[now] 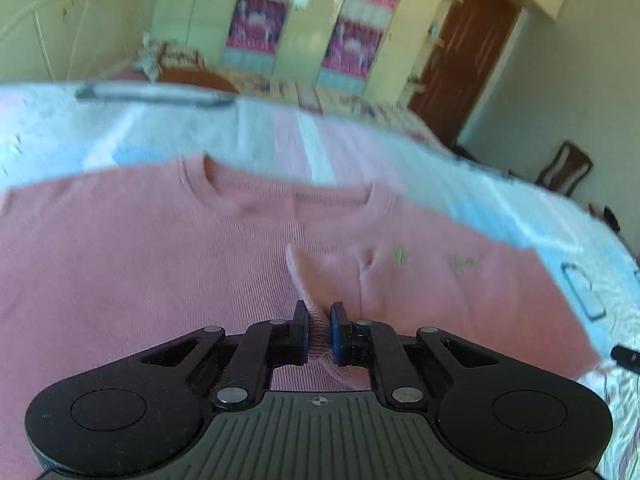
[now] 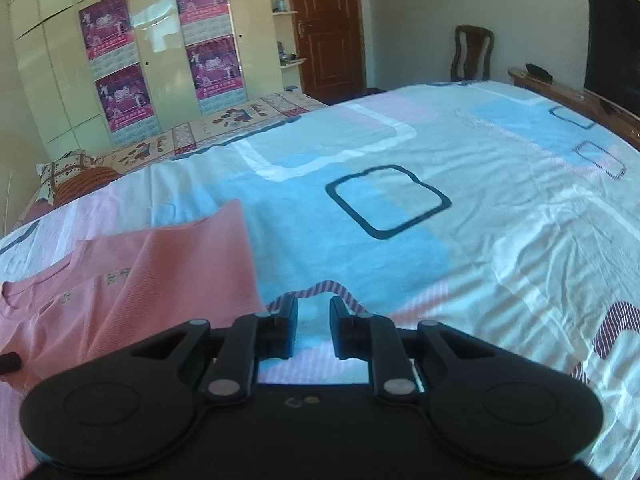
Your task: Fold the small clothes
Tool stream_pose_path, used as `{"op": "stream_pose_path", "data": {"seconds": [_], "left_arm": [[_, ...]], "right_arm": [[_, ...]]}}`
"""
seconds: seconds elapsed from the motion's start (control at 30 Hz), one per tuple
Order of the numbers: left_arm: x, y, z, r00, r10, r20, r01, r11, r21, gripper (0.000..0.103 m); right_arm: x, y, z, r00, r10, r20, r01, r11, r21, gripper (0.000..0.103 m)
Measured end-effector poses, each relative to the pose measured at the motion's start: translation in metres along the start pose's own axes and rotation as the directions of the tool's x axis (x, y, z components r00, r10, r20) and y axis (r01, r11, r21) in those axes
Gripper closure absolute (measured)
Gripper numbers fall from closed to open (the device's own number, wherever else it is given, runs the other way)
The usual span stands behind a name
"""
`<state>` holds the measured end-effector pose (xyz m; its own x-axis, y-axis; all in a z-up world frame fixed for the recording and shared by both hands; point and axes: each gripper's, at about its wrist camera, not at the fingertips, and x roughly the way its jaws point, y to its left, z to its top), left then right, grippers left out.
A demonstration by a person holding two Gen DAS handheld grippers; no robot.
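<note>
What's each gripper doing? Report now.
Left gripper: shut on the pink ribbed knit shirt.
Right gripper: open, empty, above the patterned bedsheet.

Pink top cut off left

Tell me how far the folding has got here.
Early. Done: the pink top lies spread on the bedsheet. In hand: the left gripper pinches a ridge of its fabric. The right gripper is open, holding nothing. Left: the finished folds.
</note>
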<state>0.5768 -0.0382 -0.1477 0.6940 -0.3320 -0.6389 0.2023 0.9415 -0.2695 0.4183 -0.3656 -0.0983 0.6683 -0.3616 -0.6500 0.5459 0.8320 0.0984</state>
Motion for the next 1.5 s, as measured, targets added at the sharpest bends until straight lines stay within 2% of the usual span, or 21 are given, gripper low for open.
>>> {"op": "stream_pose_path", "data": {"seconds": [0.07, 0.17, 0.27, 0.33, 0.4, 0.47, 0.63, 0.73, 0.8, 0.83, 0.93, 1.0, 1.03, 1.07, 1.13, 1.17, 1.23, 1.33, 1.4, 1.5], "left_arm": [[-0.022, 0.008, 0.002, 0.998, 0.014, 0.056, -0.014, 1.0, -0.004, 0.094], [-0.045, 0.029, 0.001, 0.994, 0.049, 0.1, -0.047, 0.999, -0.024, 0.094], [-0.054, 0.049, -0.004, 0.99, 0.084, 0.113, -0.077, 0.995, -0.064, 0.094], [-0.051, 0.059, -0.011, 0.99, 0.103, 0.094, -0.096, 0.992, -0.082, 0.094], [-0.044, 0.063, -0.019, 0.99, 0.12, 0.076, -0.114, 0.99, -0.082, 0.094], [-0.042, 0.065, -0.025, 0.989, 0.13, 0.077, -0.124, 0.989, -0.083, 0.094], [-0.043, 0.063, -0.036, 0.986, 0.144, 0.088, -0.138, 0.988, -0.071, 0.094], [-0.039, 0.064, -0.04, 0.985, 0.155, 0.07, -0.149, 0.986, -0.078, 0.094], [-0.036, 0.066, -0.039, 0.986, 0.161, 0.051, -0.156, 0.984, -0.088, 0.094], [-0.036, 0.067, -0.038, 0.987, 0.156, 0.049, -0.151, 0.984, -0.093, 0.092], [-0.032, 0.07, -0.039, 0.99, 0.14, 0.019, -0.136, 0.984, -0.116, 0.066], [-0.026, 0.073, -0.04, 0.994, 0.108, -0.005, -0.107, 0.984, -0.14, 0.066], [-0.025, 0.072, -0.039, 0.996, 0.091, -0.008, -0.091, 0.987, -0.133, 0.073], [-0.022, 0.071, -0.038, 0.998, 0.064, -0.017, -0.066, 0.99, -0.122, 0.097], [-0.025, 0.067, -0.037, 0.999, 0.048, 0.023, -0.045, 0.992, -0.114, 0.097], [-0.035, 0.065, -0.037, 0.995, 0.054, 0.08, -0.045, 0.993, -0.111, 0.097], [-0.051, 0.061, -0.035, 0.984, 0.091, 0.15, -0.078, 0.993, -0.09, 0.097], [-0.041, 0.064, -0.038, 0.99, 0.106, 0.097, -0.102, 0.994, -0.049, 0.097], [-0.036, 0.066, -0.04, 0.992, 0.101, 0.073, -0.097, 0.994, -0.053, 0.097], [-0.036, 0.068, -0.04, 0.99, 0.111, 0.087, -0.105, 0.992, -0.071, 0.097]], "right_arm": [[0.003, -0.007, -0.001, 1.0, 0.004, -0.012, -0.004, 1.0, 0.017, 0.085], [0.003, -0.007, -0.003, 0.999, 0.028, -0.023, -0.028, 1.0, 0.003, 0.085], [0.002, 0.001, -0.003, 0.997, 0.071, -0.037, -0.071, 0.997, -0.024, 0.084], [0.003, 0.008, -0.004, 0.988, 0.132, -0.077, -0.135, 0.99, -0.043, 0.082], [0.003, 0.016, -0.008, 0.981, 0.165, -0.099, -0.172, 0.983, -0.07, 0.071], [0.0, 0.022, -0.012, 0.982, 0.163, -0.099, -0.173, 0.979, -0.11, 0.062], [-0.002, 0.025, -0.017, 0.975, 0.19, -0.118, -0.205, 0.969, -0.138, 0.063], [0.004, 0.02, -0.019, 0.951, 0.264, -0.161, -0.275, 0.96, -0.05, 0.068], [0.009, 0.019, -0.02, 0.942, 0.286, -0.176, -0.291, 0.957, 0.0, 0.07], [0.011, 0.019, -0.021, 0.936, 0.303, -0.182, -0.304, 0.952, 0.021, 0.07], [0.012, 0.023, -0.023, 0.929, 0.326, -0.174, -0.325, 0.945, 0.035, 0.073], [0.013, 0.024, -0.022, 0.934, 0.318, -0.163, -0.317, 0.948, 0.037, 0.075], [0.015, 0.023, -0.021, 0.933, 0.322, -0.163, -0.318, 0.947, 0.051, 0.075], [0.017, 0.022, -0.02, 0.93, 0.329, -0.165, -0.322, 0.944, 0.065, 0.075], [0.02, 0.019, -0.018, 0.926, 0.343, -0.159, -0.334, 0.939, 0.081, 0.075], [0.02, 0.02, -0.017, 0.928, 0.338, -0.154, -0.331, 0.941, 0.071, 0.081], [0.01, 0.024, -0.015, 0.941, 0.312, -0.128, -0.316, 0.949, -0.008, 0.085], [0.002, 0.026, -0.022, 0.97, 0.217, -0.113, -0.232, 0.962, -0.146, 0.084], [-0.004, 0.021, -0.022, 0.971, 0.225, -0.083, -0.235, 0.963, -0.132, 0.085], [-0.008, 0.025, -0.015, 0.97, 0.243, -0.026, -0.244, 0.958, -0.148, 0.086]]}}
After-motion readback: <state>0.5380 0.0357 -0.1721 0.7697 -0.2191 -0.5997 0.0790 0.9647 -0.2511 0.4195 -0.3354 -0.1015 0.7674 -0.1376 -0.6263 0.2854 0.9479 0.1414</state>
